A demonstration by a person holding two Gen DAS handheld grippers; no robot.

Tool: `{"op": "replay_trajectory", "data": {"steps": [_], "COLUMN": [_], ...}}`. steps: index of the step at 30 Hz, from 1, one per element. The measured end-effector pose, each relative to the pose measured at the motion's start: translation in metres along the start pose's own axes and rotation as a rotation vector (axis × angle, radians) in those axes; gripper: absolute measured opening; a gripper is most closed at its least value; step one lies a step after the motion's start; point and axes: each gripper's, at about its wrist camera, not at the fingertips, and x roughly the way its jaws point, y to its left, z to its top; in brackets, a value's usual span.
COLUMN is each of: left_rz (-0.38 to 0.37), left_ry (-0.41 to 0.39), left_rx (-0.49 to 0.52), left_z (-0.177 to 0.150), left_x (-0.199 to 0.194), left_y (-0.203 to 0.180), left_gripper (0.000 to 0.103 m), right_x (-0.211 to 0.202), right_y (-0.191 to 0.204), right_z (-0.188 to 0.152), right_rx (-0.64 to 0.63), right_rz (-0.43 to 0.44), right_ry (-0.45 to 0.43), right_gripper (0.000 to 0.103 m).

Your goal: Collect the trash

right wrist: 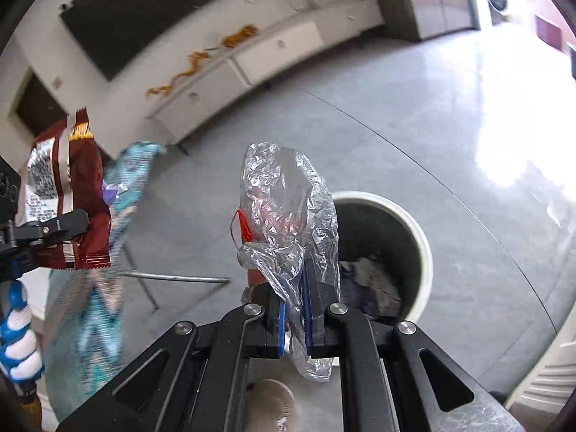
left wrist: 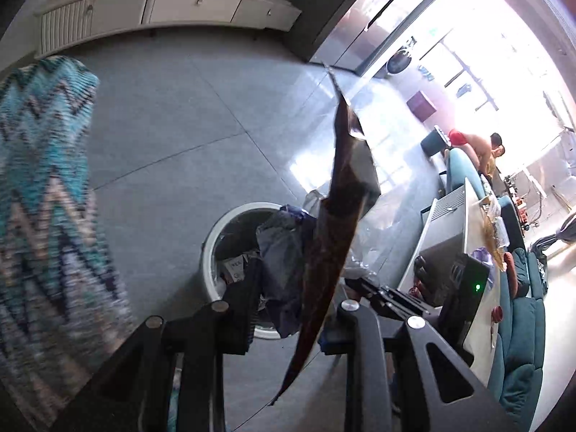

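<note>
My left gripper (left wrist: 298, 309) is shut on a dark red snack wrapper (left wrist: 334, 216), seen edge-on and reaching up the middle of the left wrist view. Below it stands a white round bin (left wrist: 210, 252) holding crumpled trash. In the right wrist view the same wrapper (right wrist: 79, 194) shows its printed back, clamped in the left gripper (right wrist: 72, 226) at the left edge. My right gripper (right wrist: 293, 309) is shut on a crumpled clear plastic bag (right wrist: 288, 201) with something red inside. The bin (right wrist: 421, 248) lies just to the right of the bag, on the floor.
A teal zigzag-patterned cloth (left wrist: 43, 198) hangs at the left over metal legs (right wrist: 172, 278). A low white cabinet (left wrist: 162, 10) lines the far wall. To the right are a white table (left wrist: 471, 252) with clutter, teal seats (left wrist: 522, 324) and people (left wrist: 486, 147) far off. A gloved hand (right wrist: 18, 342) holds the left tool.
</note>
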Motion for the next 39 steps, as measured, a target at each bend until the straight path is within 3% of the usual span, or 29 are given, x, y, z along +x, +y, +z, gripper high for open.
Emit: {"op": "replay_trajectory", "data": {"steps": [7, 8, 10, 12, 14, 18, 25, 30, 35, 39], "left_rz": [0.071, 0.076, 0.089, 0.093, 0.080, 0.073, 0.086, 0.110, 0.157, 0.218], "left_ry": [0.067, 0.077, 0.096, 0.107, 0.102, 0.098, 0.015, -0.090, -0.180, -0.263], "left_rx": [0.005, 0.004, 0.015, 0.016, 0.011, 0.012, 0.036, 0.079, 0.107, 0.097], "left_z": [0.008, 0.009, 0.008, 0.007, 0.004, 0.001, -0.012, -0.021, -0.040, -0.065], "left_x": [0.071, 0.077, 0.088, 0.094, 0.094, 0.088, 0.034, -0.036, -0.117, -0.187], "left_y": [-0.012, -0.013, -0.016, -0.017, -0.020, -0.021, -0.014, -0.010, 0.013, 0.042], "left_gripper": [0.027, 0.029, 0.034, 0.054, 0.060, 0.060, 0.060, 0.060, 0.061, 0.068], "right_x": [0.051, 0.055, 0.063, 0.066, 0.068, 0.062, 0.039, 0.010, -0.038, -0.076], "right_y": [-0.031, -0.034, -0.041, -0.045, -0.047, -0.050, -0.041, -0.020, 0.033, 0.091], "right_z": [0.004, 0.003, 0.002, -0.001, -0.002, -0.007, -0.016, -0.017, -0.012, -0.014], "right_rx": [0.068, 0.073, 0.088, 0.103, 0.114, 0.113, 0.125, 0.072, -0.039, -0.136], "right_rz": [-0.060, -0.067, -0.081, -0.086, -0.088, -0.104, -0.131, -0.165, -0.139, -0.089], "right_ry": [0.063, 0.068, 0.069, 0.064, 0.061, 0.051, -0.001, -0.047, -0.145, -0.216], "right_gripper": [0.012, 0.016, 0.042, 0.052, 0.052, 0.053, 0.054, 0.057, 0.064, 0.073]}}
